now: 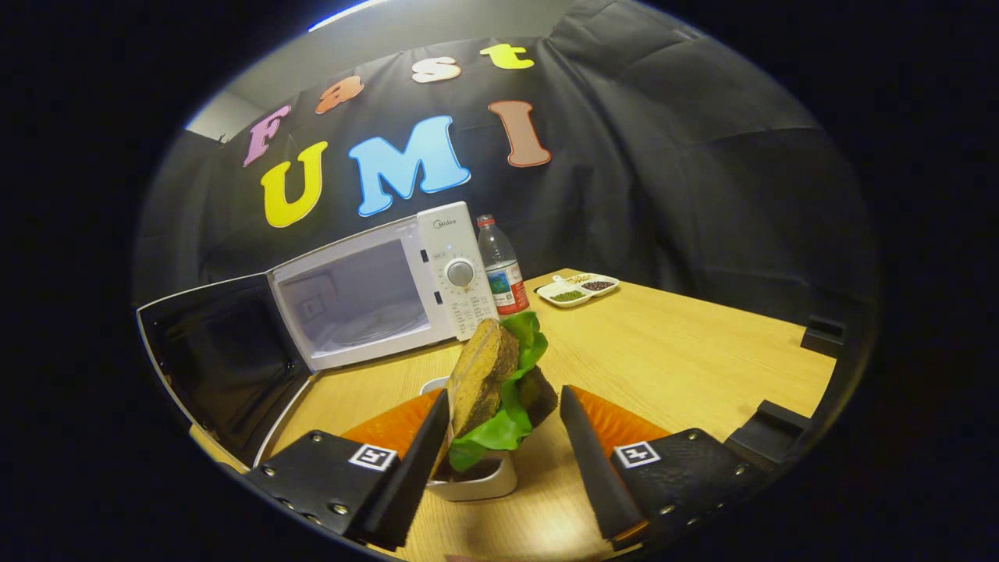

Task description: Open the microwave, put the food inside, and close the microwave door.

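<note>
My gripper (506, 437) has its two fingers spread apart, with the brown bread sandwich with green lettuce (499, 386) standing up between them. The left finger looks like it touches the bread, but the right finger is off to the side, so I am not squeezing the food yet. The sandwich sits in a small white holder (476, 482) near the front edge of the light wooden table (687, 351). Beyond it, by the back left part of the table, the white microwave (382, 285) has its dark door (222, 359) swung wide open, so the food goes in next, I think. If I close the fingers too hard, the sandwich may squash or the lettuce may slip out. If I close crooked, it may tip over, because it leans. I count one sandwich, one microwave, one clear plastic bottle with a red label (501, 269) beside the microwave, and one white snack tray with little sections (579, 289) at the back edge.
</note>
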The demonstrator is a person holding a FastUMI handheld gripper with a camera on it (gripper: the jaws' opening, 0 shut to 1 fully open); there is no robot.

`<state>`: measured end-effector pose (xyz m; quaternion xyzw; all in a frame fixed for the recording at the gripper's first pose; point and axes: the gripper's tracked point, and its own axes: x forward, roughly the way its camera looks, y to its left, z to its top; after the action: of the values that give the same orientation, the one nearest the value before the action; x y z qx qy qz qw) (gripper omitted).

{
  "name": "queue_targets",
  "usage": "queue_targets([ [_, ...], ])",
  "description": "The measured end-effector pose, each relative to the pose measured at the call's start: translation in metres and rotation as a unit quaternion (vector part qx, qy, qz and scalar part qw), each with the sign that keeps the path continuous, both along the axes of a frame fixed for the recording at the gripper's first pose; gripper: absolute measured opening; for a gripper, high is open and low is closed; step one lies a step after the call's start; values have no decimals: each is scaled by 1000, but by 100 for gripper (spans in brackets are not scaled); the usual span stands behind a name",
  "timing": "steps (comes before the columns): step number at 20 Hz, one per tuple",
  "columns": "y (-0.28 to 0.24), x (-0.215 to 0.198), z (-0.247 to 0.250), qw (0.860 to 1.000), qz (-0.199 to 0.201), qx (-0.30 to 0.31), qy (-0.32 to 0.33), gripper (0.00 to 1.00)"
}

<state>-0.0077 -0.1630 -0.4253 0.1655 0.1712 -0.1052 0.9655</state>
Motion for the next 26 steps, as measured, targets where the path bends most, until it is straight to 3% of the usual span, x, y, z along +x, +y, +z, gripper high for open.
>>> queue_targets([
  [1,3,3,1,1000,3,5,-1,78],
  [2,3,3,1,1000,2,1,2,63],
  [6,11,6,12,1000,3,-9,1,26],
  [18,46,12,94,992,29,-106,-62,26],
  [26,116,70,127,986,94,-109,-83,25],
])
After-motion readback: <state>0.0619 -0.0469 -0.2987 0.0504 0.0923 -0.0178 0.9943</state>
